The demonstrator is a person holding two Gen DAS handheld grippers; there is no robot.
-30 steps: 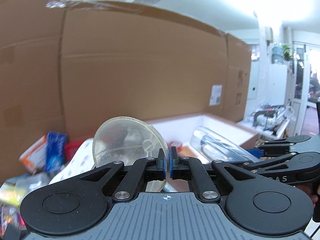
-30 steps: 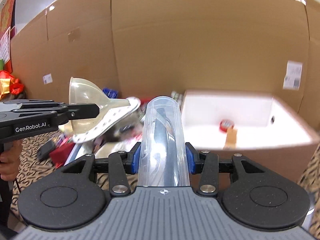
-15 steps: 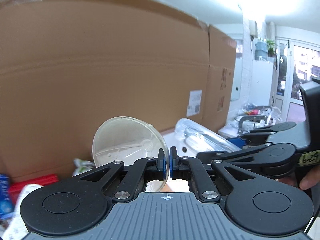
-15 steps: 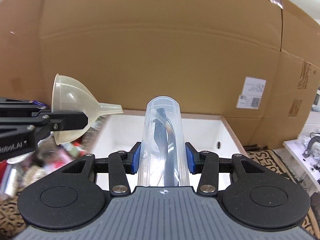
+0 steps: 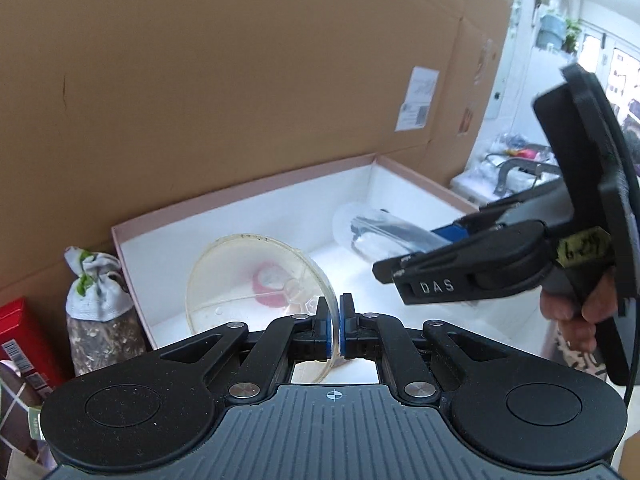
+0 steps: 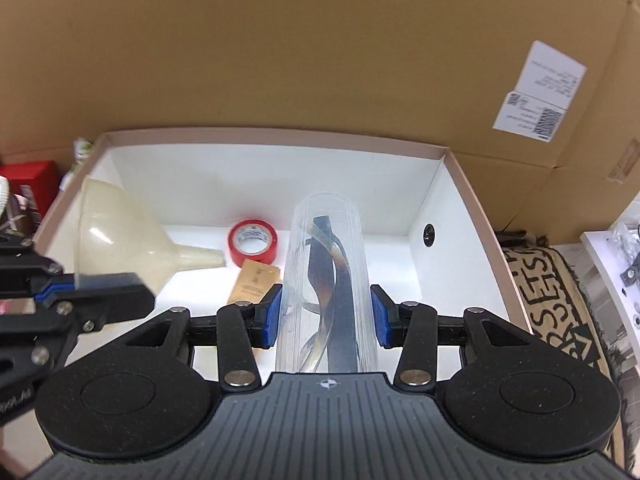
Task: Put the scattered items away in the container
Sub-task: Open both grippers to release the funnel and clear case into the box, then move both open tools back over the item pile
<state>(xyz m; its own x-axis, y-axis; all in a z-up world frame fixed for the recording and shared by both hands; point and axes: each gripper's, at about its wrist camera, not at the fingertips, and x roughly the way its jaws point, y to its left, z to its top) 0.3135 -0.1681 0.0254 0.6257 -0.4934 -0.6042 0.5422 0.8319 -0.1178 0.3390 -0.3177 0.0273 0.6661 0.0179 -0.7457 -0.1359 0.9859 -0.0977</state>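
My left gripper point(image 5: 334, 330) is shut on the rim of a translucent funnel point(image 5: 256, 280), held over the left part of the white box point(image 5: 248, 204); the funnel also shows in the right wrist view point(image 6: 120, 236). My right gripper point(image 6: 326, 316) has blue pads on both sides of a clear plastic tube case point(image 6: 326, 280) with glasses inside, over the box point(image 6: 276, 136); a thin gap shows on each side of the case. A red tape roll point(image 6: 253, 240) and a small brown card point(image 6: 254, 282) lie on the box floor.
A large cardboard wall point(image 6: 320, 40) stands behind the box. Left of the box are a grey drawstring pouch point(image 5: 98, 304) and a red carton point(image 5: 20, 340). A patterned rug point(image 6: 552, 292) lies to the right, with a white shelf point(image 6: 616, 256) beyond.
Both grippers have moved right and tilted down over the white box with their loads. The right jaws have widened around the tube case. The scattered pile has left view.
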